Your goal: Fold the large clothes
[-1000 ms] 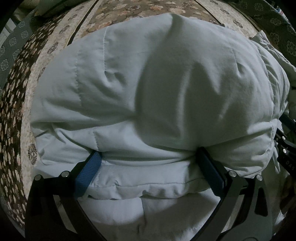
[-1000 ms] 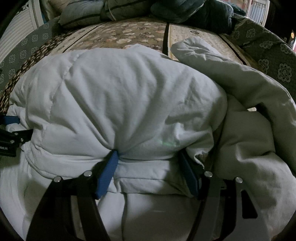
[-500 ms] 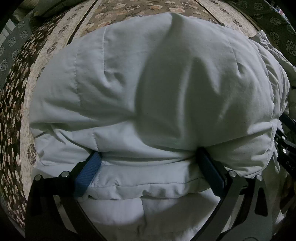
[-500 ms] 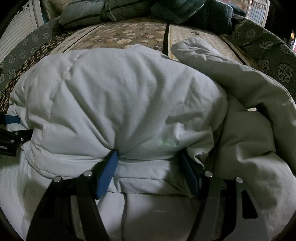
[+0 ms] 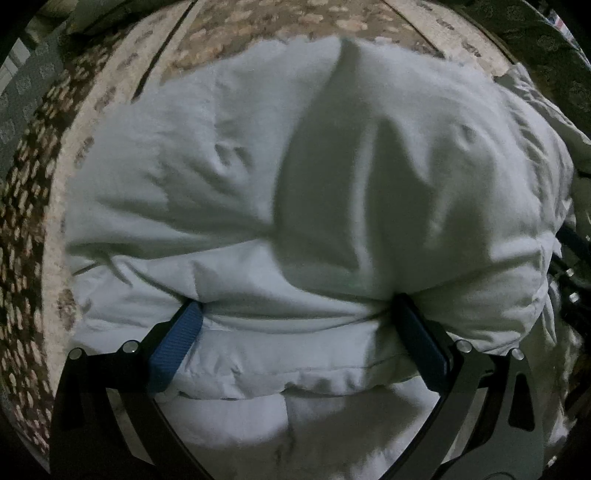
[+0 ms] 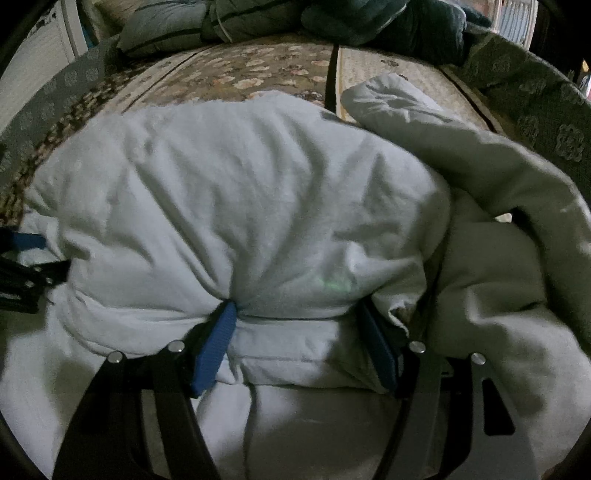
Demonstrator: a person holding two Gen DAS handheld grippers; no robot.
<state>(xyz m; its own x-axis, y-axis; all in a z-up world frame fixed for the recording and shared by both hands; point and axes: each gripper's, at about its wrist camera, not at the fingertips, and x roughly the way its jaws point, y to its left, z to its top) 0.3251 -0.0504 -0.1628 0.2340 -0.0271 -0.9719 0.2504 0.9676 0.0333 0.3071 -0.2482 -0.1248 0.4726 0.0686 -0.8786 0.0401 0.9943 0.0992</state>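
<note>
A bulky, pale grey-white quilted padded coat (image 5: 332, 192) lies bunched up on a bed covered by a brown and beige floral-patterned spread (image 5: 40, 206). It fills most of both wrist views, its stitched panels puffed and creased.

The left gripper (image 5: 299, 332) points steeply down at the near edge of the coat. Its jaws stand fairly wide but are closed on a thick fold of the padding: the blue ribbed pads (image 5: 177, 343) press into the cloth on both sides, and the fabric bulges over and between them. The puffed mass of the coat swells up just beyond the pads.

The right gripper (image 6: 299, 332) grips the same coat further along its near edge. Its jaws are likewise partly apart and clamped on a thick doubled layer of padding, with each blue pad (image 6: 216, 347) sunk into the fabric where a seam puckers. At the left edge of the right wrist view, part of the left gripper shows against the coat.

To the right of the gripped bundle, a long padded sleeve (image 6: 443, 147) of the coat lies loose, running from the far side of the bed toward the near right. At the far end of the bed sit dark green-grey cushions (image 6: 332, 18). A grey patterned border cloth (image 6: 535, 110) runs along the bed's side.
</note>
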